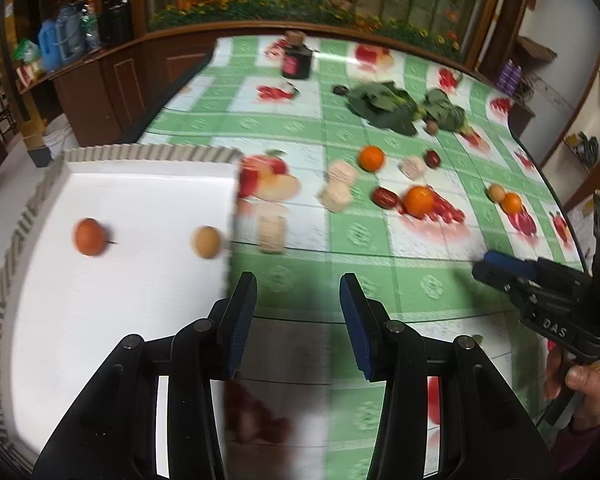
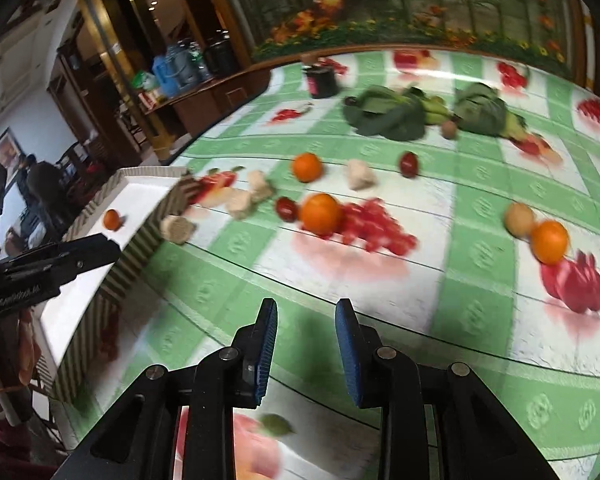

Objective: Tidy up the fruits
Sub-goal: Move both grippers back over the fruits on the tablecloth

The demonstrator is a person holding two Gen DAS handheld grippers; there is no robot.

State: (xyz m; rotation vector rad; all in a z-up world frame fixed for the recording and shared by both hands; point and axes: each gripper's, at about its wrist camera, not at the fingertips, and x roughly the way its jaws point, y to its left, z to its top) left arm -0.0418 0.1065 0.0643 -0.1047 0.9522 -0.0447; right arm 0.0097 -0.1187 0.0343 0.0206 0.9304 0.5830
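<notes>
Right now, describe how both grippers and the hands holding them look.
Both grippers, left gripper and right gripper, are black plastic with round silver pivot pins and blue ridged finger pads. The right one's body carries white "DAS" lettering. A bare hand with a dark red sleeve grips it.

Both views are smeared by motion blur. The pale lumps (image 1: 337,192) mid-bench can't be identified; edges are lost. The tray (image 1: 148,152) is cut off by the left edge in the left wrist view, and its near wall (image 1: 230,240) is blurred into the cloth. In the right wrist view the tan fruit in the tray is hidden behind the tray wall (image 2: 172,208). The dark jar (image 1: 297,60) label is too blurred to be read. The small brown item (image 1: 432,127) betw. the greens (image 1: 384,106) is too small to be named. The right gripper (image 1: 485,264) is cut off at the frame's right edge; its finger gap can't be judged there.
</notes>
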